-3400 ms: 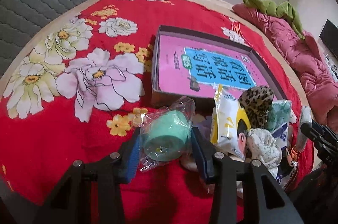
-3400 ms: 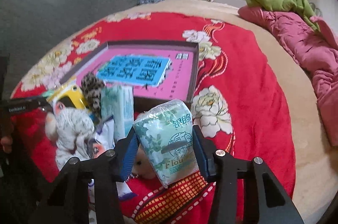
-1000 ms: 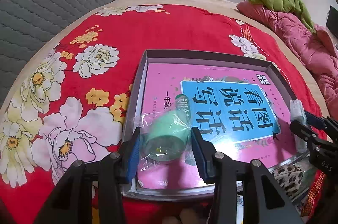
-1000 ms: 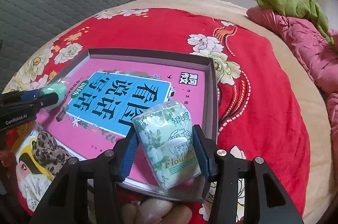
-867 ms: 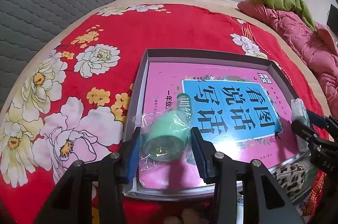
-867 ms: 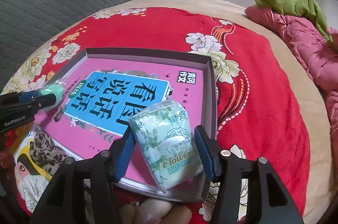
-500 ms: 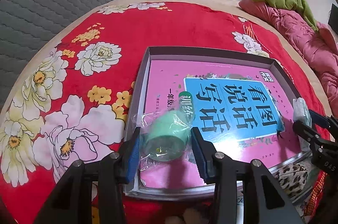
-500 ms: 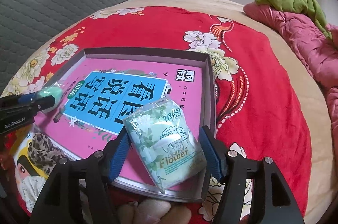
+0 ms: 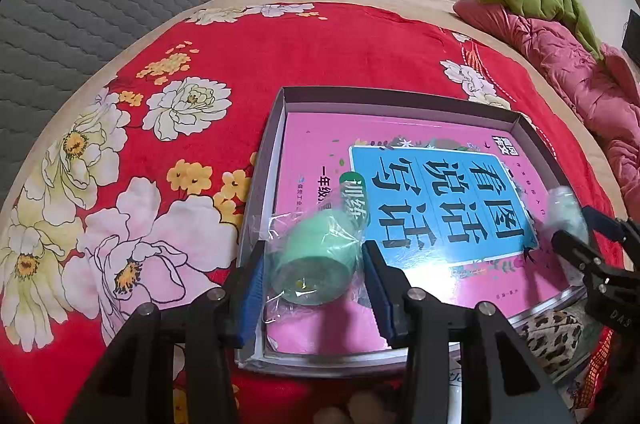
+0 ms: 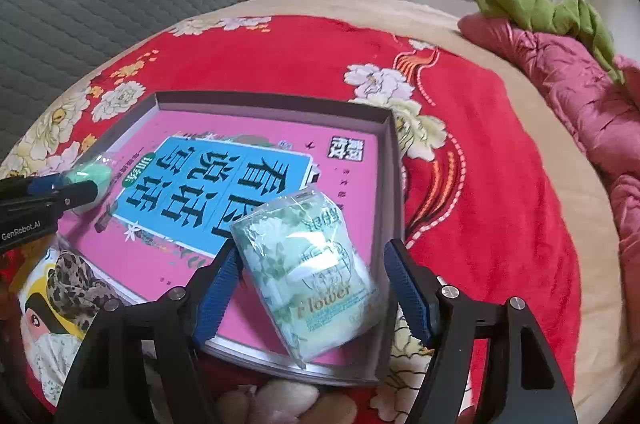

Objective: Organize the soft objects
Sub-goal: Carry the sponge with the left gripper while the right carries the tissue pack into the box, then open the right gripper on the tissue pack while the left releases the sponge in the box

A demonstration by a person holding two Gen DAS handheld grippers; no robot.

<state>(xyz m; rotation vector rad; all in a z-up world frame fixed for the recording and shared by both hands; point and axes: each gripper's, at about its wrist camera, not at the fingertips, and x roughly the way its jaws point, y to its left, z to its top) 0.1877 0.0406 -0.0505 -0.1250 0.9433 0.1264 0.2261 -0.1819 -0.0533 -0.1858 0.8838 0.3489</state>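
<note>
Your right gripper has a soft pack of tissues between its blue pads. The pack is pale green with leaves and the word "Flower" on it, wrapped in shiny plastic. Its jaws are opening wide, and the pads stand clear of the pack on both sides, so the pack sits tilted in the near right corner of the gray box. Your left gripper holds a mint green roll in a clear crinkly bag, half wide, with both pads pressed on it, over the near left corner of the box. The box lies on a red blanket with big flowers, and a pink book with a blue label fills its floor. Your right view shows the words on the tissue pack; your left view shows only a blurry green bit of it at the far right, next to your other gripper. Your left view shows the round end of the roll; your right view shows only its tip. You have two grippers, one box, one book, one tissue pack and one roll. A leopard spot cloth lies past the box's near edge, among other soft packs there that are too cut off to count.
</note>
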